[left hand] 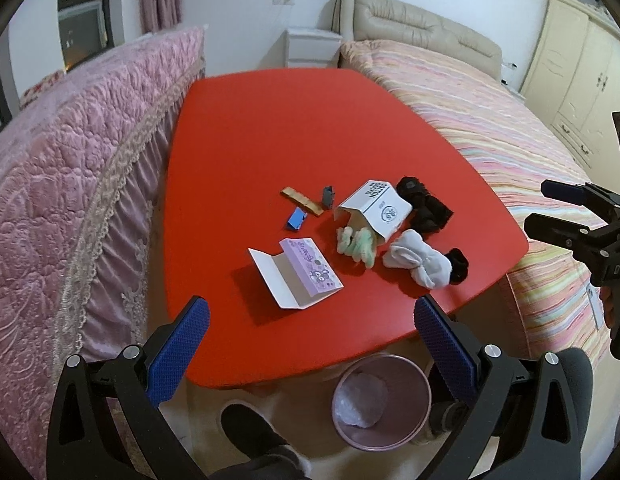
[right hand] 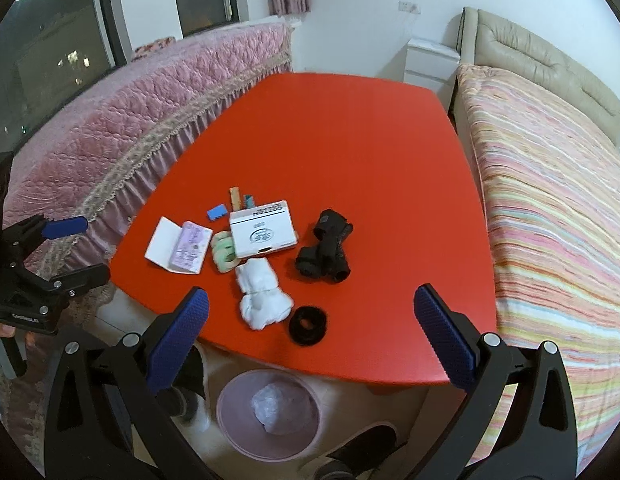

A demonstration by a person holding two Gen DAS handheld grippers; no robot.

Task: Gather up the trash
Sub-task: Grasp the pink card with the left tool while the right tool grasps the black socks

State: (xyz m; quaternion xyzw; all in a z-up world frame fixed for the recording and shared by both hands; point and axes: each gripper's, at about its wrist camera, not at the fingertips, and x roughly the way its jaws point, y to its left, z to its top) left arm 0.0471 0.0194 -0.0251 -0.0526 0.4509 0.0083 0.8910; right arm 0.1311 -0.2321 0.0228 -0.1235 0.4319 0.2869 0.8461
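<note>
Left gripper [left hand: 311,330]: held above the near edge of the worktop, jaws wide apart, nothing between the blue pads.
Right gripper [right hand: 311,330]: also above the near edge, jaws wide apart and empty; in the left wrist view it shows at the right border.
Worktop [left hand: 310,128]: red, with rounded corners, standing between a pink quilted bed [left hand: 90,120] and a striped bed [left hand: 509,128].
Bin [left hand: 381,404]: pink, on the floor just below the near edge of the worktop, with a crumpled clear plastic bag [left hand: 361,400] inside.
Folded card packet [left hand: 298,276]: white with a purple printed face, lying open on the near left part of the worktop.
White box [left hand: 375,208]: printed "COTTON SOCKS", lying on its side with the open end toward the green socks [left hand: 357,242].
Small scraps: a blue piece [left hand: 296,218], a tan strip [left hand: 302,201] and a small grey piece [left hand: 328,197], close together behind the packet.
White socks [left hand: 415,264]: bundled near the front right edge, touching a rolled black sock [left hand: 457,266].
Black socks [left hand: 423,208]: piled just beside the box, on its right.
</note>
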